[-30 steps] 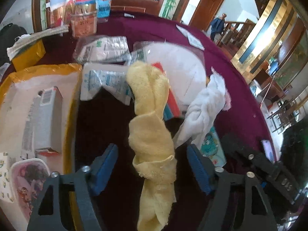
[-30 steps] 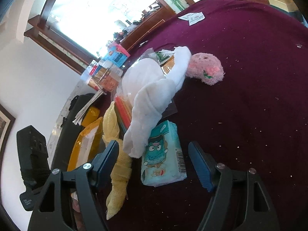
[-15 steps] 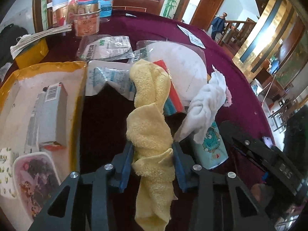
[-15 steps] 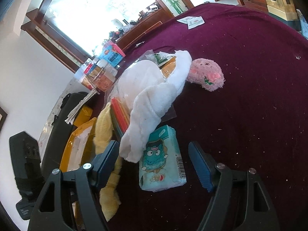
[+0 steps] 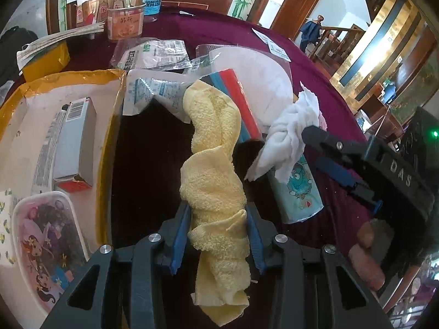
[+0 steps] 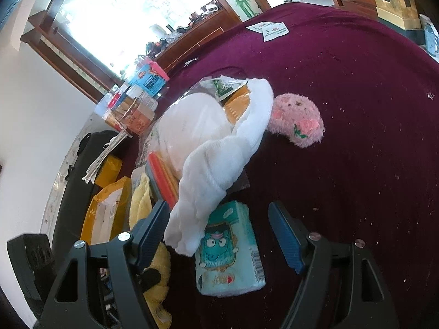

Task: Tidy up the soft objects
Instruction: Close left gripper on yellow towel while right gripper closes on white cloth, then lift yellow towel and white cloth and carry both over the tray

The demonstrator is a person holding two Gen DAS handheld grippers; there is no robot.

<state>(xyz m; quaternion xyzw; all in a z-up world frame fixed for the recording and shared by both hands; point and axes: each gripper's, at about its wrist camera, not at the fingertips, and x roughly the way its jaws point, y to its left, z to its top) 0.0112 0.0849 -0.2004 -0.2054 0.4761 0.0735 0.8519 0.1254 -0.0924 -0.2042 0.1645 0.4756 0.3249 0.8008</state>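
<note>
A twisted yellow towel (image 5: 212,164) lies lengthwise on the dark red tablecloth, and my left gripper (image 5: 218,233) is shut on its near part, the blue pads pressing both sides. To its right a twisted white towel (image 5: 288,134) (image 6: 219,161) rests across a teal tissue pack (image 5: 297,192) (image 6: 229,252). My right gripper (image 6: 222,235) stands open, its fingers either side of the white towel's near end and the tissue pack, touching neither. A pink plush toy (image 6: 297,119) lies beyond the white towel. The yellow towel (image 6: 141,203) shows at the left in the right wrist view.
A yellow-rimmed tray (image 5: 108,76) at left holds a grey box (image 5: 74,139) and a printed tub (image 5: 44,246). Plastic packets (image 5: 153,54), a red and blue folder (image 5: 238,96), jars (image 5: 126,19) and paper cards (image 6: 270,28) lie farther back.
My left gripper has closed from wide open onto the yellow towel. The right gripper has shifted slightly nearer the white towel and stayed open.
</note>
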